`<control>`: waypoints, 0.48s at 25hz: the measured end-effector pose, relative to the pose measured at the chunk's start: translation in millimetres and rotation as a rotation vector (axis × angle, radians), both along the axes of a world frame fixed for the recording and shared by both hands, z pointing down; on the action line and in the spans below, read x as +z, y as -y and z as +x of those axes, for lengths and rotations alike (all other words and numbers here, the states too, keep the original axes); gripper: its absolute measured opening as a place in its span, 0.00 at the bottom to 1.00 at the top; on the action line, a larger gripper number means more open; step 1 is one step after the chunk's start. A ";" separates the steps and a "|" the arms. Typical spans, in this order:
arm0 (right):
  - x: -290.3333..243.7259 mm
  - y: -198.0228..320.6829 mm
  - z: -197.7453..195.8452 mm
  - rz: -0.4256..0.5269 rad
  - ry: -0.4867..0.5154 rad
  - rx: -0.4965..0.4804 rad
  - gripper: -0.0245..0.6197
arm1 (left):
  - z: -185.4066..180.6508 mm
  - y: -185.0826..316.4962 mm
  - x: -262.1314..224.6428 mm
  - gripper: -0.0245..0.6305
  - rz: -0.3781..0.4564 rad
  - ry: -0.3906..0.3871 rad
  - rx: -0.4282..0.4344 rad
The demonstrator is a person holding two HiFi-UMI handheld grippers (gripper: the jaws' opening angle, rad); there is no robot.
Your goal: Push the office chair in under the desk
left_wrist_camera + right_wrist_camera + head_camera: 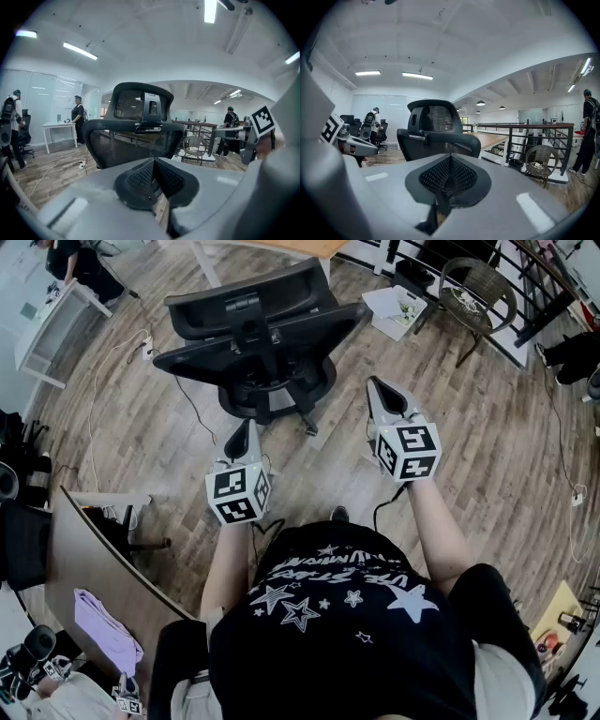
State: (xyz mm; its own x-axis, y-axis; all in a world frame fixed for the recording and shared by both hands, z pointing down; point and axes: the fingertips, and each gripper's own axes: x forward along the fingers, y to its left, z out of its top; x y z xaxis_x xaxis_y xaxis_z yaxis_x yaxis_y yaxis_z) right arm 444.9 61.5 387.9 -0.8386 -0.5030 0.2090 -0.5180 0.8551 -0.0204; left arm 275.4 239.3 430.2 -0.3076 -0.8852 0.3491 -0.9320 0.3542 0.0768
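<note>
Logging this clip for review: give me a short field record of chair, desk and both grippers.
chair: in front of the desk, back toward the person
desk: wooden top, beyond the chair
left gripper: shut, empty, short of the chair
right gripper: shut, empty, short of the chair
contact: none visible

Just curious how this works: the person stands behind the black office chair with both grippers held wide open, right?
Not quite: the left gripper and right gripper are both shut and empty, as each gripper view shows. The person does stand behind the black office chair.
</note>
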 end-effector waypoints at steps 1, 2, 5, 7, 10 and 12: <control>-0.5 0.7 0.8 0.003 0.002 -0.001 0.04 | 1.0 1.5 -0.8 0.04 0.002 0.006 0.000; -1.0 1.3 1.7 0.007 0.003 -0.001 0.04 | 2.0 2.9 -1.4 0.04 0.004 0.011 0.000; -1.3 2.2 4.2 0.012 0.003 -0.007 0.04 | 6.6 6.0 -1.9 0.04 0.007 0.020 0.002; -0.4 2.5 6.2 0.011 0.003 -0.010 0.04 | 10.3 7.9 -1.3 0.04 0.005 0.028 0.006; 1.2 4.5 9.8 0.006 0.002 -0.015 0.04 | 15.6 11.5 -1.0 0.04 -0.004 0.045 0.012; 2.7 6.2 11.3 -0.004 0.000 -0.023 0.04 | 19.0 14.6 -0.5 0.04 -0.010 0.051 0.017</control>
